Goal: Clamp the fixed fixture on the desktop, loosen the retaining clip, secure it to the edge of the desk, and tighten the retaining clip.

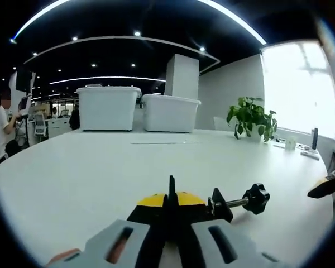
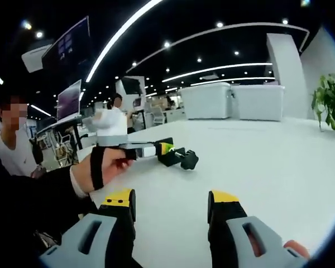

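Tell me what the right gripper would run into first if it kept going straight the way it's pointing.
Probably nothing soon: ahead of the open right gripper lies bare white desktop. The clamp fixture, held by the left gripper, sits slightly left of that line, though depth is unclear.

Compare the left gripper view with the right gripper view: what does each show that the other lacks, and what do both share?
Left gripper view alone: the left claw shut on the fixture, seen close, with its black knob. Right gripper view alone: the right claw open over bare desk, and the person's hand holding the other gripper. Shared: the white desk, two white bins and the potted plant.
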The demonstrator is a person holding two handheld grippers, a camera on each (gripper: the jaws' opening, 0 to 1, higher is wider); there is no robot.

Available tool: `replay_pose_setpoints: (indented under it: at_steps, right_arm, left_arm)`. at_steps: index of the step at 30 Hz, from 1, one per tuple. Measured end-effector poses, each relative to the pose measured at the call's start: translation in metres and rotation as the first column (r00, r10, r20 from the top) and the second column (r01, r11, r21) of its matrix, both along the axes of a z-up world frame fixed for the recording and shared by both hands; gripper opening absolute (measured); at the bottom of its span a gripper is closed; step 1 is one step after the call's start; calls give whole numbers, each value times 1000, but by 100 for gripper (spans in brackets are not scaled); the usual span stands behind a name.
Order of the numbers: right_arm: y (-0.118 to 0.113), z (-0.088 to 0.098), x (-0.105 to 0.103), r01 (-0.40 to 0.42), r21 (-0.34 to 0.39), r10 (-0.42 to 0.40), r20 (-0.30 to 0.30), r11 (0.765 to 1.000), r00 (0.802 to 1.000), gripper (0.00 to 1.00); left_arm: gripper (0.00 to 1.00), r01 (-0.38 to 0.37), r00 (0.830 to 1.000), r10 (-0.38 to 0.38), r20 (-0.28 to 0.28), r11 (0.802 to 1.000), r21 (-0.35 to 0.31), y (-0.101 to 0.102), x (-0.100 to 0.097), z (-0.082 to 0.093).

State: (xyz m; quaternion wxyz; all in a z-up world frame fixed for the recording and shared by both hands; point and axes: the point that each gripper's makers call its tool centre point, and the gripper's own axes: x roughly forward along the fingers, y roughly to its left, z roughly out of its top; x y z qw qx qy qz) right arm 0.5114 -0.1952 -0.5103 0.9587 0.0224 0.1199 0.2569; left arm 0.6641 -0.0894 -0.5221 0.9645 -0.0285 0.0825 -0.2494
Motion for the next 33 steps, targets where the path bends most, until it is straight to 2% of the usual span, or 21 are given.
replay_pose_setpoints:
  at_steps: [4,8,9,11,15,17,20,22,26,28,31,33]
  right_arm:
    - [11,1,17,-41,71,42,-18,997,999,50]
    - [19,1,38,-79,111,83,-25,991,996,51]
    - [21,1,44,-89,134,94,-27,987,995,51]
    - [26,0,55,-93,223,109,-60,970,992,51]
    - [29,2,70,-74,340,117,-107,937,987,50]
    - [27,5,77,-66,369,114,-109,927,988,50]
    - [22,5,88,-35,414,102,-142,910,985,46]
    - [23,1,92,-21,439,106,-170,898,980,43]
    - [26,-11,94,-7,434,104,-201,901,974,38]
    - [30,-12,92,0,468,121,-228,884,966,35]
    - [33,-15,92,9,477,132,-261,879,956,27]
    - [36,-12,88,0,514,165,-275,858,947,21]
  left_arm:
    - [6,39,999,-39,-6,999,3,0,-3,0]
    - [6,87,996,-88,14,994,59,5,-7,-1]
    - [6,104,994,-105,9,994,45,6,-9,-1]
    - [6,113,993,-114,6,992,46,8,-9,-1]
    - [6,122,992,-123,15,992,45,8,-11,-2]
    - [6,124,992,-124,16,991,41,7,-13,-2]
    - [6,129,991,-130,19,991,44,6,-14,-1]
    - [6,130,991,-131,19,990,46,6,-13,-1]
    - [5,131,991,-133,22,990,53,6,-12,-1]
    - [5,133,991,-135,25,989,58,5,-12,-1]
    - [5,134,990,-135,26,989,60,5,-12,-1]
    - [5,133,990,-135,28,989,64,5,-12,-1]
